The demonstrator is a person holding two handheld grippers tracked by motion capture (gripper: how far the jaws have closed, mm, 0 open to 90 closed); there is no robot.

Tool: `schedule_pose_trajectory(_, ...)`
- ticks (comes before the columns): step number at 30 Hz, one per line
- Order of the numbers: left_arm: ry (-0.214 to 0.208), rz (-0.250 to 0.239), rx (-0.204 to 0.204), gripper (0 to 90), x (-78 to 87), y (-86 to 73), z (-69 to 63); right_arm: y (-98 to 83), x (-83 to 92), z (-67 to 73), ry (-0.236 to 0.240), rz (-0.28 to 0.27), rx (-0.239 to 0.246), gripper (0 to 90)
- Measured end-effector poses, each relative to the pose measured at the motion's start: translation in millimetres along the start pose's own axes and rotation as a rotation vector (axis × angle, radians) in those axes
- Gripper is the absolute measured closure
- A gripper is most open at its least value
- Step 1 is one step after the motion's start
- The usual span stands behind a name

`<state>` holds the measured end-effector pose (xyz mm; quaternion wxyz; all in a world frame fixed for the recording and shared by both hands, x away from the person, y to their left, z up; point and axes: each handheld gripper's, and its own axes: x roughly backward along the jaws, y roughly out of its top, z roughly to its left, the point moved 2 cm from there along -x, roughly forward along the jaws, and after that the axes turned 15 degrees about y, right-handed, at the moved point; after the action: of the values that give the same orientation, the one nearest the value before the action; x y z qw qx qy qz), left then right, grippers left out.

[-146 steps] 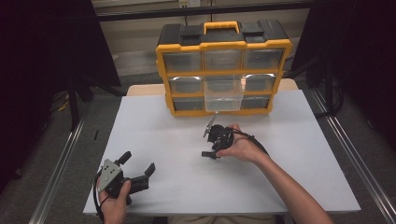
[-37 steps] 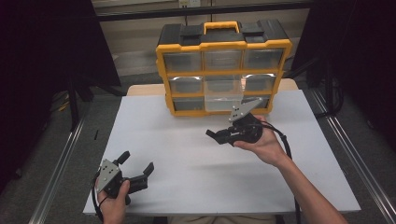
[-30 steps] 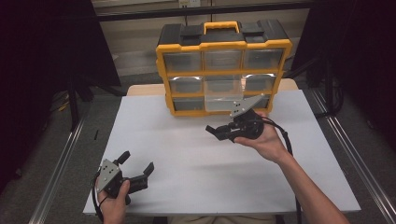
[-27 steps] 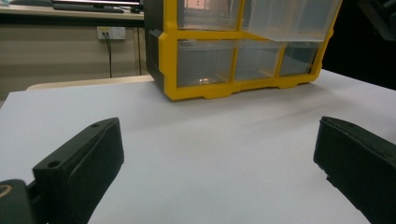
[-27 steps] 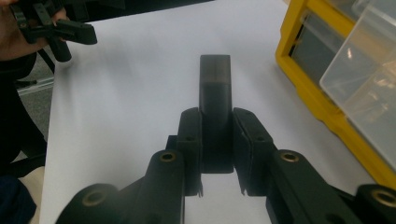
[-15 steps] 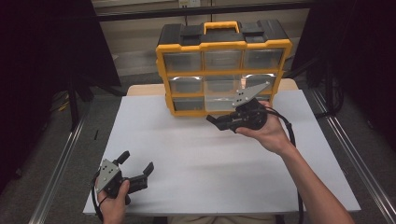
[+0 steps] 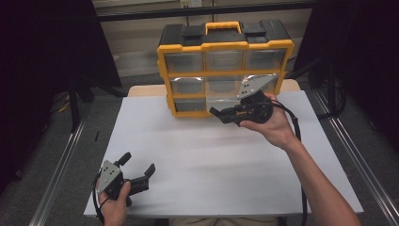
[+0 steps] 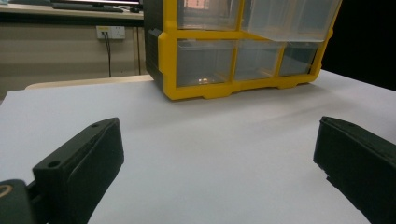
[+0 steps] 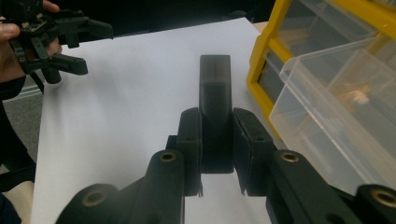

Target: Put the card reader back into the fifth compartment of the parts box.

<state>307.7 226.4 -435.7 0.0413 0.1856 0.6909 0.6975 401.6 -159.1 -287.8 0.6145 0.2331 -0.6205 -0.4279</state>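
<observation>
1. Right gripper view: a small dark, rectangular plastic block (image 9: 215, 88) is pinched between the black pads of the right gripper (image 9: 215, 158). Its long axis runs straight out along the jaws, and its free end pokes beyond them.
2. The block is carried above the white tabletop (image 7: 211, 160). A clear plastic drawer (image 9: 336, 116), pulled out of the yellow-framed organizer with a black lid (image 7: 226, 44), lies open-topped just to the jaws' right and a little ahead. Any drop into it would mean swinging the block's tip rightward over the near rim.
3. The right hand (image 7: 270, 125) is right beside the organizer's front. The left gripper (image 7: 139, 161) sits well apart at the table's near-left corner, jaws spread with nothing between them.
4. The grey plate on the right gripper covers part of the middle row, so the pulled drawer is probably the middle-row right one, though I cannot tell for sure. Its far end is cut off, and its contents are hard to make out.
</observation>
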Motion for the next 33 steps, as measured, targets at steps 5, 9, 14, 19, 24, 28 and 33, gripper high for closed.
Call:
schedule_pose_trajectory(5, 0.000, -0.001, 0.002, 1.7, 0.0, 0.0, -0.4, 4.7, 6.6, -1.5, -0.011, -0.008, 0.004, 73.8)
schedule_pose_trajectory(9, -0.002, -0.002, 0.005, 1.7, -0.2, 0.0, -0.5, 8.3, 11.5, -3.3, -0.023, -0.010, 0.003, 73.9)
schedule_pose_trajectory(14, 0.001, -0.002, 0.000, 1.7, 0.0, 0.0, -0.2, 13.0, 17.3, -7.2, -0.037, 0.001, 0.005, 73.8)
schedule_pose_trajectory(19, 0.001, -0.003, 0.003, 1.7, -0.2, 0.0, -0.3, 17.9, 25.8, -11.4, -0.057, 0.013, 0.000, 73.8)
schedule_pose_trajectory(24, 0.001, -0.002, 0.001, 1.7, -0.1, -0.1, -0.6, 21.1, 31.7, -15.2, -0.076, 0.017, -0.005, 73.8)
schedule_pose_trajectory(28, 0.001, -0.004, -0.002, 1.7, 0.3, 0.0, -0.8, 21.9, 33.5, -18.1, -0.098, 0.043, -0.007, 73.8)
schedule_pose_trajectory(33, -0.002, -0.005, 0.004, 1.7, -0.3, 0.0, -1.8, 23.4, 36.1, -23.5, -0.109, 0.048, -0.021, 73.9)
